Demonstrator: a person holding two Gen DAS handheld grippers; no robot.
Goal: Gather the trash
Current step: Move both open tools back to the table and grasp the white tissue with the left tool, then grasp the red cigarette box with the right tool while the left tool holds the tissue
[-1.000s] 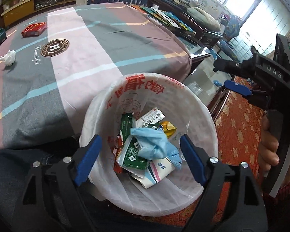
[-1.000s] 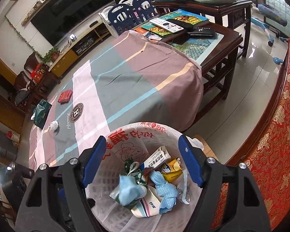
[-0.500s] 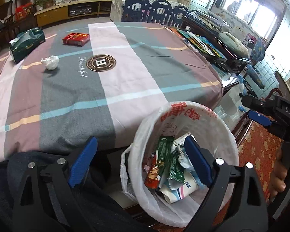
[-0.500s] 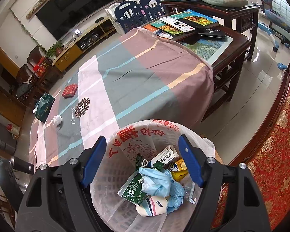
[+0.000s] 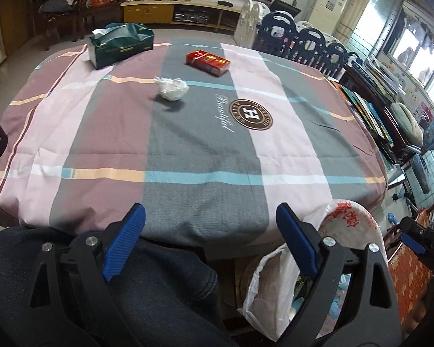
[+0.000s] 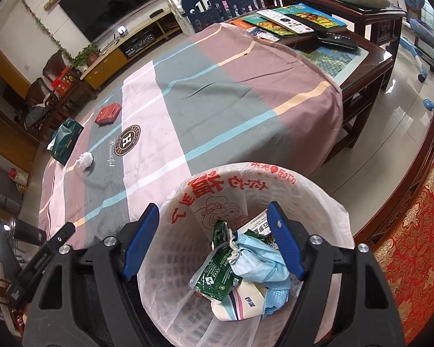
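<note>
Crumpled tissue (image 5: 172,88) beyond left claw (image 5: 209,238)

Left gripper (image 5: 210,241): angled downward above the person's denim-clad lap (image 5: 147,283), jaws just opened further, spread wide, nothing between its blue pads (image 5: 121,247). Right gripper (image 6: 214,248): angled downward, jaws parted, pads (image 6: 285,245) pressing on nothing.

Your left gripper (image 5: 209,241) hangs wide open, its jaws just widened and empty, at the near edge of the striped tablecloth (image 5: 188,144). A crumpled tissue (image 5: 172,88) lies mid-cloth, red box (image 5: 207,63) beyond, bin (image 5: 341,248) lower right.
</note>
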